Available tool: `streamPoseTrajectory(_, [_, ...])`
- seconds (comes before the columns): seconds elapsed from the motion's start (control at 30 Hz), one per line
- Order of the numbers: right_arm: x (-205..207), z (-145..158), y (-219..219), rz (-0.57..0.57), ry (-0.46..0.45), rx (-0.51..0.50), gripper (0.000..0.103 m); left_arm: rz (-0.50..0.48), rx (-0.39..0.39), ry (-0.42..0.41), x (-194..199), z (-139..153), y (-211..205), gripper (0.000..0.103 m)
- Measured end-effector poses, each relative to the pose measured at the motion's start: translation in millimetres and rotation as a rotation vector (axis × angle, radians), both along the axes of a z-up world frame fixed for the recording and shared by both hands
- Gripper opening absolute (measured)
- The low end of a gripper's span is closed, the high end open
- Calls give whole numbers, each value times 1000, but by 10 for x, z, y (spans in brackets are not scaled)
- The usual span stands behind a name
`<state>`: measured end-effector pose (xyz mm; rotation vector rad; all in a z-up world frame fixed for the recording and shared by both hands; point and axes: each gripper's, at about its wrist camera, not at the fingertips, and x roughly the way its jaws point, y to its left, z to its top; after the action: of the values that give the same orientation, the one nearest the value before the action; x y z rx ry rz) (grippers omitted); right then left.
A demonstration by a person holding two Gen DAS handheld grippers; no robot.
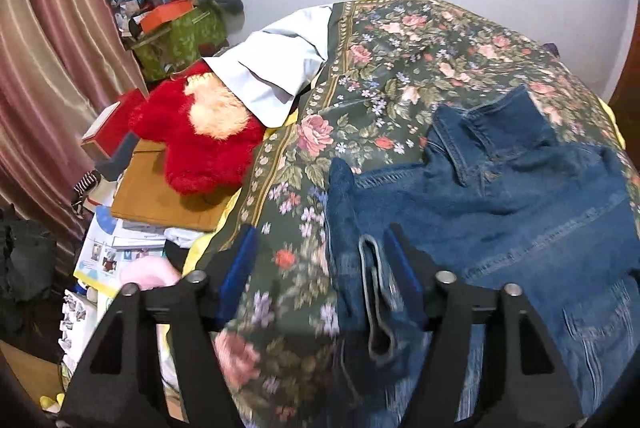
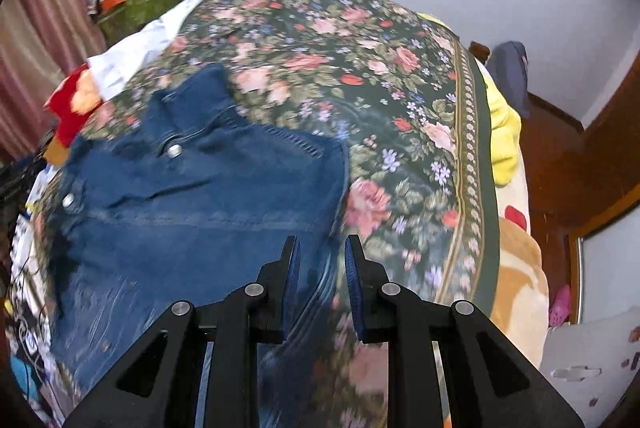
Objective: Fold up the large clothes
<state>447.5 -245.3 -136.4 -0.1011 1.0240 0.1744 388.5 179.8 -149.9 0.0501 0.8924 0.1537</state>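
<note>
I find the left tool point(image 1: 320, 268) released beside the denim jacket point(image 1: 500, 196); right tool point(image 2: 322, 280) clenched on its hem. One-sided lifting could skew the fold.

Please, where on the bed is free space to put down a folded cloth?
Free: the floral bedspread beyond the denim jacket collar, and the strip between the jacket and the bedspread's bordered right edge. Crowded: the left side, with red plush toy, pale pillow, papers.

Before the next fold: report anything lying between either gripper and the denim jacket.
Nothing visible does. The denim jacket lies spread on the floral bedcover directly below the left gripper and right gripper; the red plush sits off the cover's edge.
</note>
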Motion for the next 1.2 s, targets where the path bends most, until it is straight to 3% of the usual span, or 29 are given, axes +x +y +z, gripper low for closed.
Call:
streamPoseTrajectory(0.2, [-598,26,68,36,37,59,18,-43,-37,26,-515,-69,-31,81])
streamPoseTrajectory(0.43, [-1282,-247,108,74,132,87,18,-23,-52,134,-1169,-558,3,81])
streamPoseTrajectory(0.53, [-1499,-511,173,94,190,44,18,-6,-53,186,-1376,-780,24,81])
streamPoseTrajectory(0.67, [-1711,-632,195,103,112,2,21,27,-74,229,-1611,-958,99,81])
streamPoseTrajectory(0.7, [-1743,-624,216,107,103,-22,25,33,-82,234,-1663,-985,113,81])
streamPoseTrajectory(0.73, [-1772,-612,240,104,94,-62,37,39,-87,238,-1709,-1006,126,81])
streamPoseTrajectory(0.77, [-1799,-596,265,83,77,-130,60,44,-92,240,-1755,-1022,137,81])
streamPoseTrajectory(0.83, [-1833,-569,273,44,39,-223,87,48,-106,241,-1833,-1044,149,81])
streamPoseTrajectory(0.87, [-1863,-547,266,45,25,-227,87,51,-121,241,-1866,-1056,165,81])
streamPoseTrajectory(1.0, [-1923,-468,133,28,61,-112,87,65,-190,251,-1994,-1131,203,81])
streamPoseTrajectory(1.2, [-2075,-298,-18,-46,88,213,87,106,-289,290,-2113,-1340,205,82])
